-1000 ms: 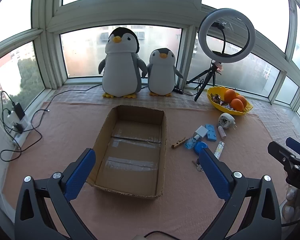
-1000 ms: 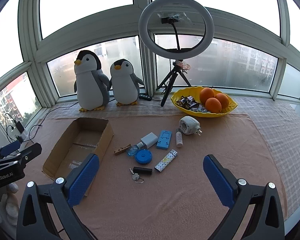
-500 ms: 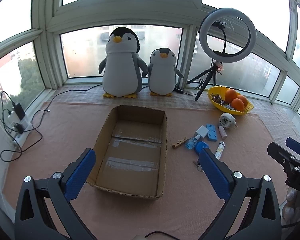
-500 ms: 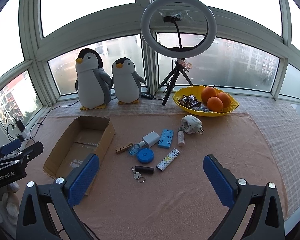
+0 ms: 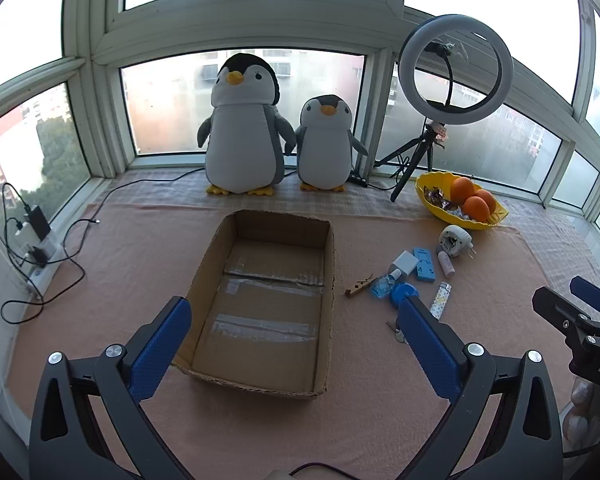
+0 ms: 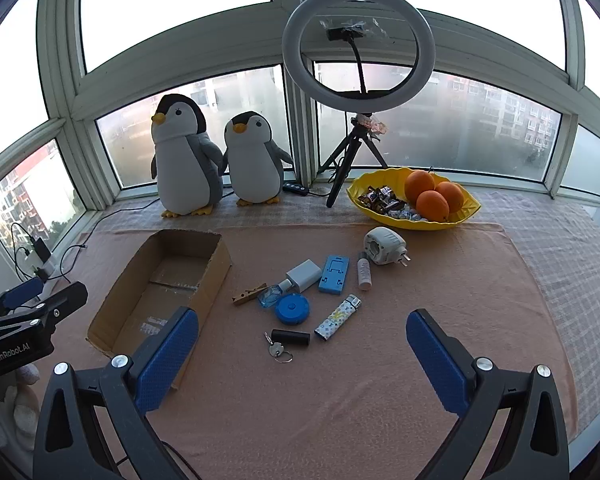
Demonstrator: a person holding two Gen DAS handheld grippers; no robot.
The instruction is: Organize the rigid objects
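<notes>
Pink cloth (image 6: 440, 292) covers the whole work surface up to the window sill, with broad bare stretches at its right side and along the near edge under both tools. On its left part lies the open cardboard box (image 5: 332, 264), nothing inside but tape strips; bare cloth rings it on every side. Behind, on the sill, stand 2 plush penguins (image 6: 184, 160), a ring light (image 6: 358, 40) on its tripod, and a yellow bowl (image 6: 404, 222) holding 3 oranges and sweets.

Just right of the box sits the loose cluster of small items: a white plug adapter (image 6: 382, 246), a blue phone stand (image 6: 334, 274), a white charger cube (image 6: 303, 274), a blue round tape measure (image 6: 293, 309), a patterned lighter (image 6: 338, 317), a wooden clothespin (image 6: 250, 295), a small white tube (image 6: 364, 270), and a black cylinder (image 6: 291, 337) with what looks like a key on a ring.

The left gripper (image 5: 296, 332) hovers over the box's near end, jaws wide apart and holding nothing. The right gripper (image 6: 302, 346) hangs above the cluster's near edge, also spread wide, nothing between its blue pads (image 6: 434, 360).
</notes>
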